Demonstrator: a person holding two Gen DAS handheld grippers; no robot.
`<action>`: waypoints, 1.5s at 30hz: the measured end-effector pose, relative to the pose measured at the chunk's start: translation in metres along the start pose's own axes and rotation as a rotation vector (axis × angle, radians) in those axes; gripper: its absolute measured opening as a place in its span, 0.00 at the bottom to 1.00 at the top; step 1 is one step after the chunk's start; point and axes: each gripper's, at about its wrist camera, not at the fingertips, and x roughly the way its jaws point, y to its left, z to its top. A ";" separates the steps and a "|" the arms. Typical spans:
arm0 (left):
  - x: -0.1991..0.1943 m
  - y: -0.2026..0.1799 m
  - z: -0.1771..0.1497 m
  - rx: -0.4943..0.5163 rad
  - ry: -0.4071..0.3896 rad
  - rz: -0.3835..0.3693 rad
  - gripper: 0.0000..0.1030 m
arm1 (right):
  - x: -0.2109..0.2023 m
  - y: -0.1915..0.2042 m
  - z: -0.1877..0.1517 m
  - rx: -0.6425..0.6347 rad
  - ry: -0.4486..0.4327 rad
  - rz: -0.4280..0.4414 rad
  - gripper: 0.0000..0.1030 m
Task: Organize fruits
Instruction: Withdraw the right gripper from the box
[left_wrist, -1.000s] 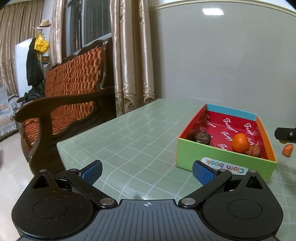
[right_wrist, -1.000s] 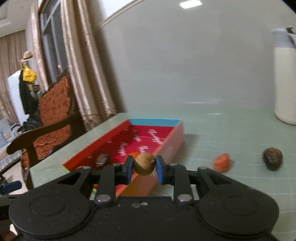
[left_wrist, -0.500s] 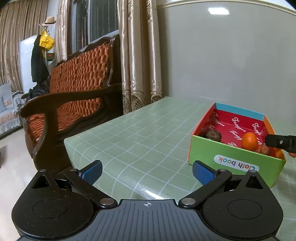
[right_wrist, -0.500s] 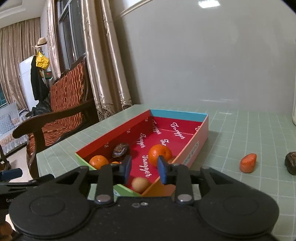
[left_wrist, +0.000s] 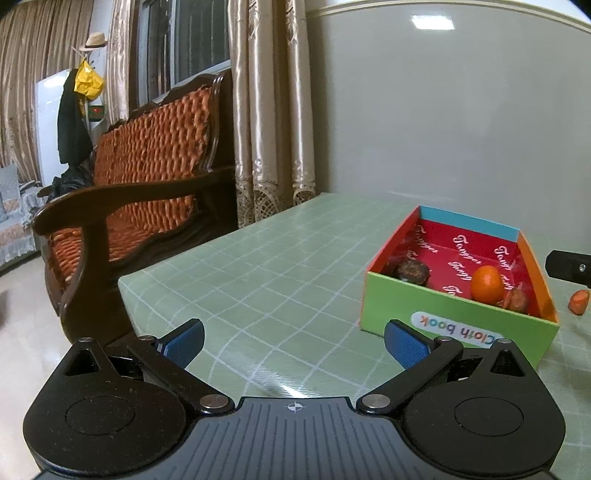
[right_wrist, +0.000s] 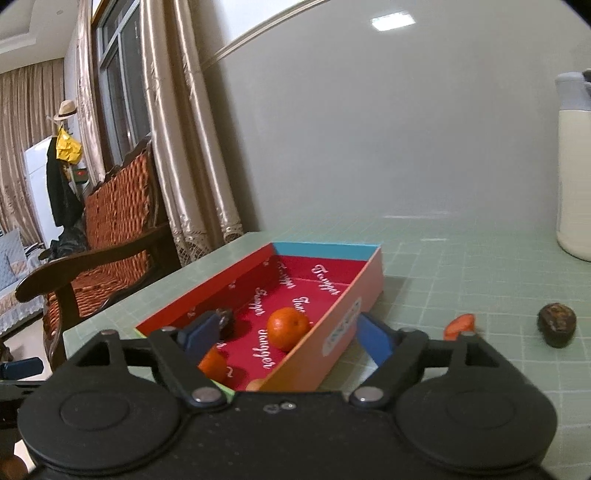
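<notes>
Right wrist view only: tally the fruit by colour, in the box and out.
Orange fruit, in the box: 2
Dark brown fruit, one in the box, one on the table: 2
Orange-red piece, on the table: 1
Tan fruit, box's near end: 1
Total: 6

Two oranges (right_wrist: 287, 328) are being contained in the box (right_wrist: 343, 295) on the table (right_wrist: 461, 258); a jug (right_wrist: 574, 166) is standing far right.
</notes>
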 end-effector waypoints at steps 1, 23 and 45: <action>0.000 -0.003 0.000 0.003 -0.001 -0.004 1.00 | -0.002 -0.002 0.000 0.003 -0.002 -0.006 0.83; -0.036 -0.113 0.003 0.166 -0.102 -0.204 1.00 | -0.076 -0.123 -0.012 0.220 -0.074 -0.452 0.92; -0.055 -0.227 -0.015 0.341 -0.119 -0.400 1.00 | -0.145 -0.197 -0.034 0.310 -0.099 -0.761 0.98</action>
